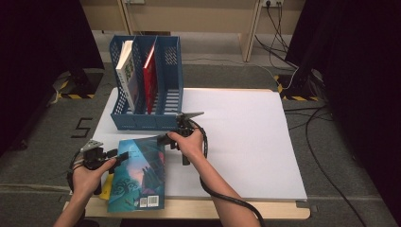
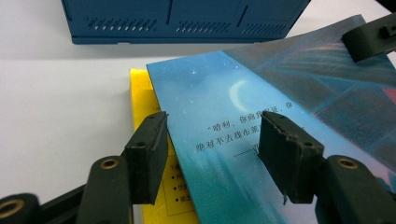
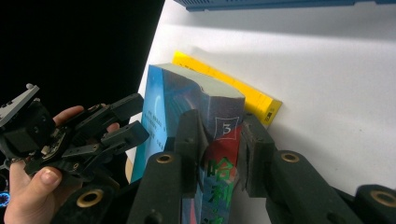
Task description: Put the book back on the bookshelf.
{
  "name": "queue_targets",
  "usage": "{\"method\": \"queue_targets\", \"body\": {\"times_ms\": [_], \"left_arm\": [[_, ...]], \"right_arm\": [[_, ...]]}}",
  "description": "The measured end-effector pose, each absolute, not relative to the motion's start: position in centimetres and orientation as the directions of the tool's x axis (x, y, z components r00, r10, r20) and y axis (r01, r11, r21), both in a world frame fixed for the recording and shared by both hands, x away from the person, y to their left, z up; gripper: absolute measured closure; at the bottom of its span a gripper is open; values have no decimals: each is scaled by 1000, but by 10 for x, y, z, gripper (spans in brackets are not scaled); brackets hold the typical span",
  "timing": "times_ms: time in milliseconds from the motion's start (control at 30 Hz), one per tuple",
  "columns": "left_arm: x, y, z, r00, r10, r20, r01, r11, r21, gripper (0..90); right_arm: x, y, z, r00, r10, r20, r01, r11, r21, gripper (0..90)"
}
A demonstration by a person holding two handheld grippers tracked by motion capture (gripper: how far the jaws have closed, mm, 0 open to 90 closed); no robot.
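A thick blue-covered book point(image 1: 139, 175) lies at the table's front left on top of a thin yellow book point(image 2: 140, 93). Its right, spine side is tilted up. My right gripper point(image 3: 219, 135) is shut on that spine, a pad on each side by the "3" label; in the high view this right gripper point(image 1: 169, 139) sits at the book's far right corner. My left gripper point(image 2: 212, 135) is open. Its jaws straddle the book's left cover edge without pressing it, and in the high view the left gripper point(image 1: 118, 156) is at the book's left side.
A blue three-slot file rack point(image 1: 142, 123) stands just behind the book, with a white-green book point(image 1: 126, 71) in its left slot and a red one point(image 1: 150, 75) in the middle. White sheet point(image 1: 246, 142) covers the table to the right. The wooden front edge point(image 1: 213, 210) is close.
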State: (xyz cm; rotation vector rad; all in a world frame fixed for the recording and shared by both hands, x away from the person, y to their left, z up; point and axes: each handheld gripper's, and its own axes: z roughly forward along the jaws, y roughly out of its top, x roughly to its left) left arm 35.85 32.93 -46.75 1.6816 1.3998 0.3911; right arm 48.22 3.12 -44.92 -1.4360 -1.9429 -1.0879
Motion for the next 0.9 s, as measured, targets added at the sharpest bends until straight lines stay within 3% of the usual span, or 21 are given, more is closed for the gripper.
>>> {"method": "queue_targets", "body": {"times_ms": [900], "left_arm": [[359, 321, -448, 349, 894, -282, 576, 33, 817, 419]], "right_arm": [[479, 24, -414, -389, 558, 732, 906, 90, 413, 746]]}}
